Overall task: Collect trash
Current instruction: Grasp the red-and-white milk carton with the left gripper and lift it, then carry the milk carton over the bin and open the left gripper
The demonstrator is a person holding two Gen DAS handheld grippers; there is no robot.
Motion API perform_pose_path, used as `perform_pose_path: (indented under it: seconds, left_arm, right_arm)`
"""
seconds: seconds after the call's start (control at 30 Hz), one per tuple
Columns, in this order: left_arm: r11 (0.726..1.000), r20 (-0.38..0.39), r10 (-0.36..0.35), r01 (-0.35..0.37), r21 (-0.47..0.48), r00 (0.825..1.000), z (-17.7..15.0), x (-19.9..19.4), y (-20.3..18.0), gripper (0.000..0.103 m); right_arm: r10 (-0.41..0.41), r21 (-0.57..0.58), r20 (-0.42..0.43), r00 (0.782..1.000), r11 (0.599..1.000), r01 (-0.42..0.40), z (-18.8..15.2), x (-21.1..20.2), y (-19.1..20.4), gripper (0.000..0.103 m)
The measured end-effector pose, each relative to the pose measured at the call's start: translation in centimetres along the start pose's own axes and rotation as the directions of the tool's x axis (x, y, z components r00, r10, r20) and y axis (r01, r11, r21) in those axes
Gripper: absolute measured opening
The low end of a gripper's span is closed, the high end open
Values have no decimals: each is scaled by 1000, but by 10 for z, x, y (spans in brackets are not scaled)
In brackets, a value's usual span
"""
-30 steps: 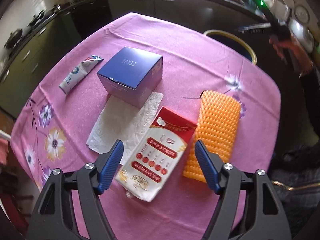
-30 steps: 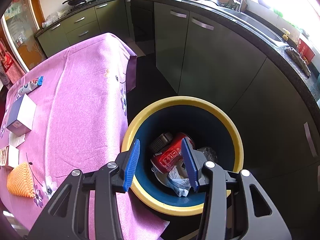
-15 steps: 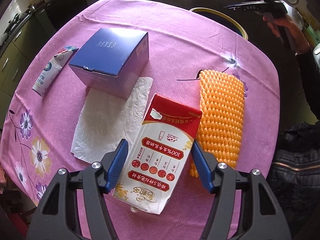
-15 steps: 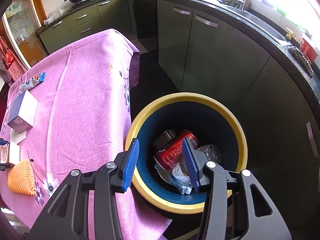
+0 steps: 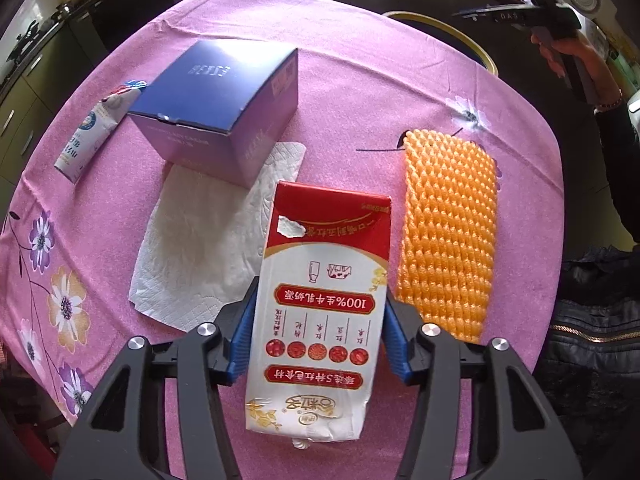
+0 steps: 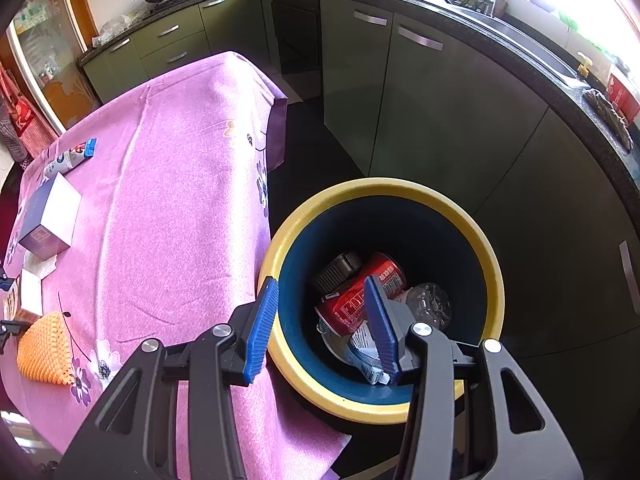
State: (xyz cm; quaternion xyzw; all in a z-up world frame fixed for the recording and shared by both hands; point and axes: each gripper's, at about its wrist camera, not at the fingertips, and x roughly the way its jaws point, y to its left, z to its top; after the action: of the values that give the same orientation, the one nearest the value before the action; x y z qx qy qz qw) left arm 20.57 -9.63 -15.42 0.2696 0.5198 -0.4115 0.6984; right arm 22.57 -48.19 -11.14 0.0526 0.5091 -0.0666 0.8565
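Observation:
A flattened red and white milk carton (image 5: 328,248) lies on the pink tablecloth (image 5: 360,92). My left gripper (image 5: 320,300) points down over it, its jaws closing, and both blue pads touch the carton's long edges. An orange foam net (image 5: 444,240) lies to the carton's right and a white paper towel (image 5: 200,248) to its left. My right gripper (image 6: 321,282) hangs open above the yellow-rimmed blue bin (image 6: 400,184) with nothing between its fingers. The bin holds a red can (image 6: 384,274) and other trash.
A blue box (image 5: 224,96) sits on the towel's far corner, with a small white pouch (image 5: 92,132) to its left. The bin stands on the floor beside the table's edge, with grey kitchen cabinets (image 6: 420,120) behind it. A hand (image 5: 572,48) holds the right gripper at upper right.
My left gripper came down over the milk carton and its jaws narrowed from wide apart until the pads met the carton's edges. The right gripper stayed over the bin.

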Motion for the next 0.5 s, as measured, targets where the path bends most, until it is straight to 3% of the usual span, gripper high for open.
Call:
perform_pose_path:
  seconds: [0.3, 0.5]
  left_arm:
    - [997, 56, 67, -64, -52, 996, -7, -35, 1, 52]
    - [993, 105, 113, -110, -37, 988, 7, -60, -32, 52]
  right_arm:
    - [22, 4, 9, 1000, 1000, -22, -2, -5, -1, 45]
    - [42, 21, 23, 999, 999, -42, -11, -14, -4, 45]
